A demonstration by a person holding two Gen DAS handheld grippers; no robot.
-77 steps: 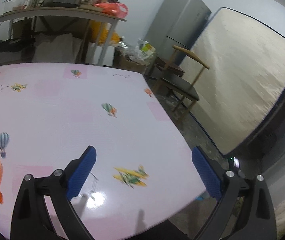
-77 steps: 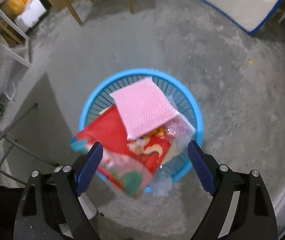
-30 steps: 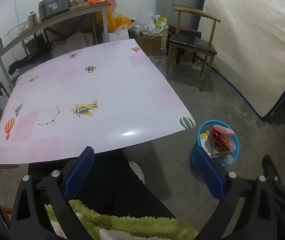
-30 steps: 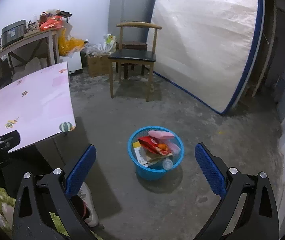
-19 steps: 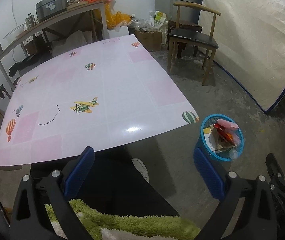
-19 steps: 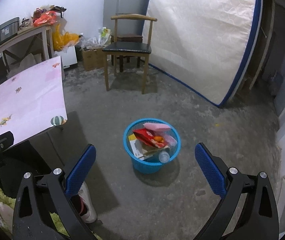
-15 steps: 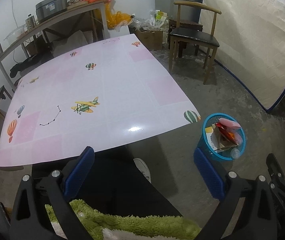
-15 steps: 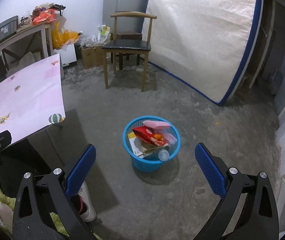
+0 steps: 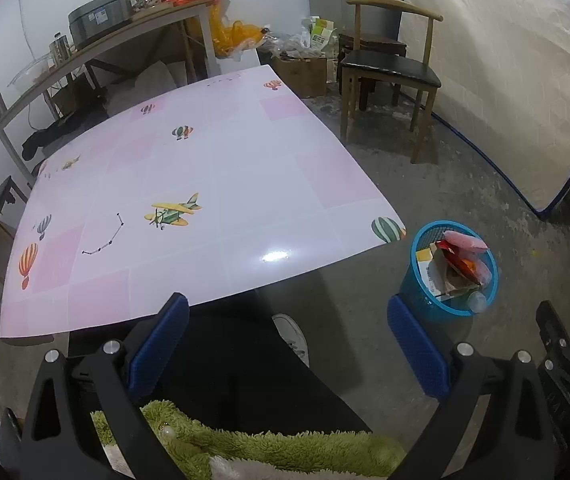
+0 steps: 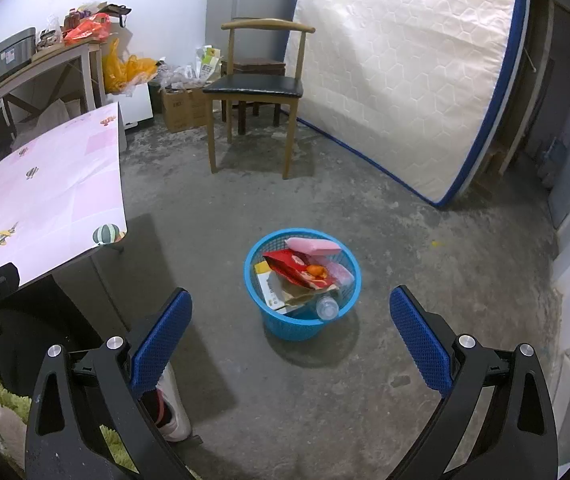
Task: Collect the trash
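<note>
Blue mesh basket on concrete floor, just off the counter corner, heaped: pink pad on top, red wrapper, clear bottle. Left tool and right tool both spread wide, empty. Right tool, directly over the basket 2.6 s ago, now well back.

My left black two-finger gripper with blue pads is spread wide and empty; my right black blue-padded gripper likewise gapes, holding nothing.
</note>
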